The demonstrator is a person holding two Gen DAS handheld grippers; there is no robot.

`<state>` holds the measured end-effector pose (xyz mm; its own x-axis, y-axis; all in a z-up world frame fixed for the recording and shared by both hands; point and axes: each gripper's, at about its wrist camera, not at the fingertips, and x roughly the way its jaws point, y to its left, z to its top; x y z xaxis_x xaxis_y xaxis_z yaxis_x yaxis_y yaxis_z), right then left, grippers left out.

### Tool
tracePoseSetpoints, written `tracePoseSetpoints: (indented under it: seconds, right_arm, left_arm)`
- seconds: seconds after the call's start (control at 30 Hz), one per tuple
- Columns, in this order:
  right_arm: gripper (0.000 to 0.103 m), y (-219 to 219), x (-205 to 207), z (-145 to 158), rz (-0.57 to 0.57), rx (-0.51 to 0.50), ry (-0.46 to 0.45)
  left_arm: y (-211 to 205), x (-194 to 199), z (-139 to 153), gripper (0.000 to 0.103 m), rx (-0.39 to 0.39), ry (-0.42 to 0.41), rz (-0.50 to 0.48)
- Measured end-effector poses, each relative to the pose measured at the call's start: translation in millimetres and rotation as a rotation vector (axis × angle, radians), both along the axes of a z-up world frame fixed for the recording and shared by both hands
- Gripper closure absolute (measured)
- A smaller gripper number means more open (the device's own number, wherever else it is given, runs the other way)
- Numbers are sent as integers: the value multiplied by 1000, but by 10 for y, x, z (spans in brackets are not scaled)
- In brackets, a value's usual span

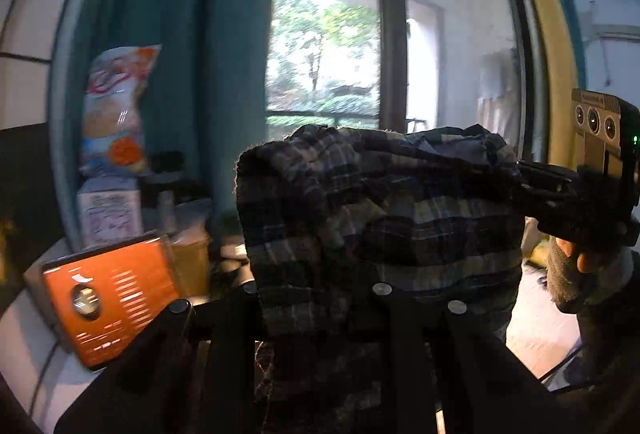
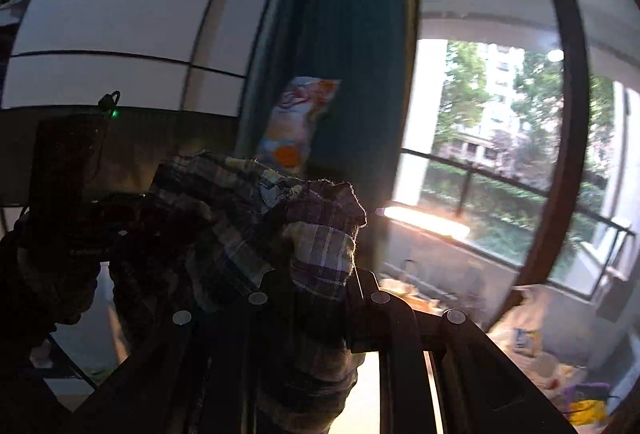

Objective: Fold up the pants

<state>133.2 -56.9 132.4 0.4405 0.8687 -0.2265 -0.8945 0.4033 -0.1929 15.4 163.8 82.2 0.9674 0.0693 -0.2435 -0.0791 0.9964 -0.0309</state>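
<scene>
The plaid pants [image 1: 380, 218] hang bunched in the air between both grippers, filling the middle of the left wrist view. My left gripper [image 1: 320, 302] is shut on one end of the cloth, which covers its fingertips. At the right, a hand holds my right gripper [image 1: 532, 178], clamped on the other end. In the right wrist view the pants [image 2: 240, 218] drape over my right gripper [image 2: 316, 298], shut on a fold. My left gripper [image 2: 148, 218] bites the cloth at the left, dark against the wall.
A snack bag [image 1: 116, 106] stands on a white carton [image 1: 108, 214] by the teal curtain [image 1: 180, 34]. An orange box [image 1: 108, 298] sits at lower left. A large window [image 2: 500, 154] lies ahead, with bags and clutter [image 2: 560, 374] below it.
</scene>
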Motion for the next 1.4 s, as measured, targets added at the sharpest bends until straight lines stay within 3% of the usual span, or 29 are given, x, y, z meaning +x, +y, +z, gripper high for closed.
tracePoseSetpoints:
  seconds: [0.2, 0.43, 0.57, 0.7, 0.87, 1.1, 1.2, 1.3, 1.4]
  right_arm:
    - [86, 412, 105, -274, 62, 9, 137]
    - [86, 1062, 838, -1104, 23, -90, 369]
    - [86, 1362, 1256, -1607, -9, -156, 478]
    - [86, 1535, 1517, -1944, -40, -212, 546]
    - [81, 1681, 1648, -2110, -49, -257, 554]
    - [47, 1802, 1785, -2252, -117, -320, 557]
    - [46, 1783, 1840, -2266, -144, -327, 556]
    - [45, 1745, 1845, -2237, -165, -323, 545]
    - [45, 1701, 1836, -2205, -184, -321, 525]
  left_arm:
    - [337, -40, -269, 85, -44, 108, 48]
    - [947, 720, -1231, 84, -143, 350, 75]
    - [1173, 1043, -1628, 83, -177, 454, 72]
    - [1233, 1194, -1809, 79, -182, 508, 75]
    - [1302, 1249, -1933, 75, -211, 535, 86]
    - [1378, 1243, -1899, 67, -246, 550, 113]
    - [1354, 1189, -1764, 62, -214, 533, 154]
    - [1266, 1103, -1545, 44, -142, 470, 203]
    - [1137, 984, -1283, 43, -85, 378, 238]
